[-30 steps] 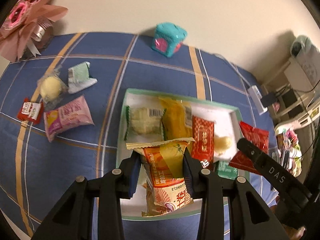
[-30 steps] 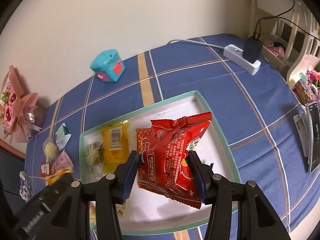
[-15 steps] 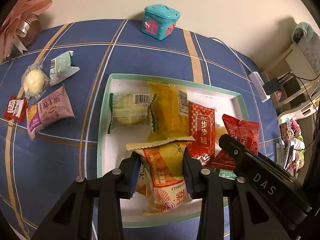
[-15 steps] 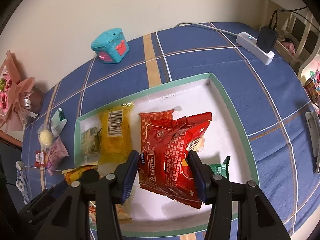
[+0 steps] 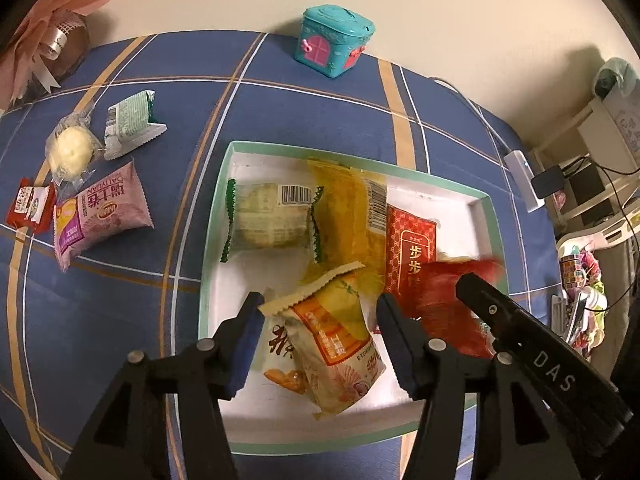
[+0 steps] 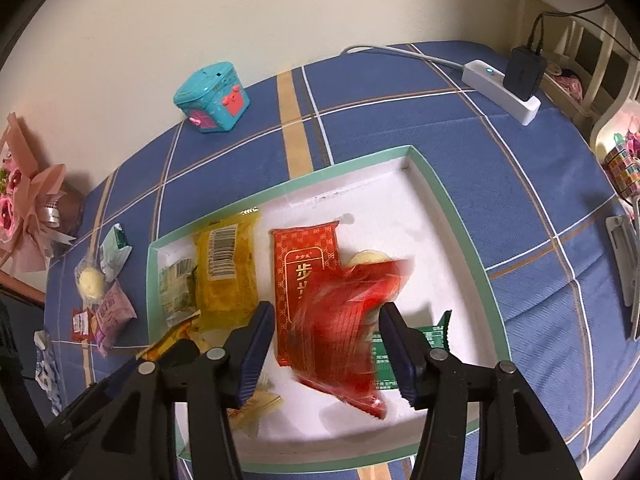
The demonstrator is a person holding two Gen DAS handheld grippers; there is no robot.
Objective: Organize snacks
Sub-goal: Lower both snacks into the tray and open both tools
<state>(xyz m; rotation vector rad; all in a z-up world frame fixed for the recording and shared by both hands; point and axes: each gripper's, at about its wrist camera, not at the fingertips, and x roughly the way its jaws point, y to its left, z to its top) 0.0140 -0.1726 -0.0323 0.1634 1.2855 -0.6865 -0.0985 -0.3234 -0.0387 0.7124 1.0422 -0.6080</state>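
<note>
A white tray with a green rim [image 5: 219, 184] [image 6: 448, 208] lies on the blue checked cloth and holds several snack packets. My left gripper [image 5: 320, 320] is open over the tray's near left part; an orange-and-yellow snack packet [image 5: 332, 340] lies loose between its fingers in the tray. My right gripper [image 6: 328, 336] is open over the tray; a blurred red snack bag [image 6: 344, 320] sits between its fingers, free of both pads. The red bag also shows in the left wrist view [image 5: 444, 300].
A pink packet [image 5: 100, 216], a small red packet [image 5: 30, 208], a round yellow bun [image 5: 72, 148] and a green-white packet [image 5: 128, 124] lie on the cloth left of the tray. A teal toy house [image 5: 336, 40] stands by the wall. A power strip [image 6: 500, 88] lies at the right.
Both grippers opened. The orange-yellow packet and the red bag left the pads and dropped into the tray. Both grippers moved closer over the tray.
</note>
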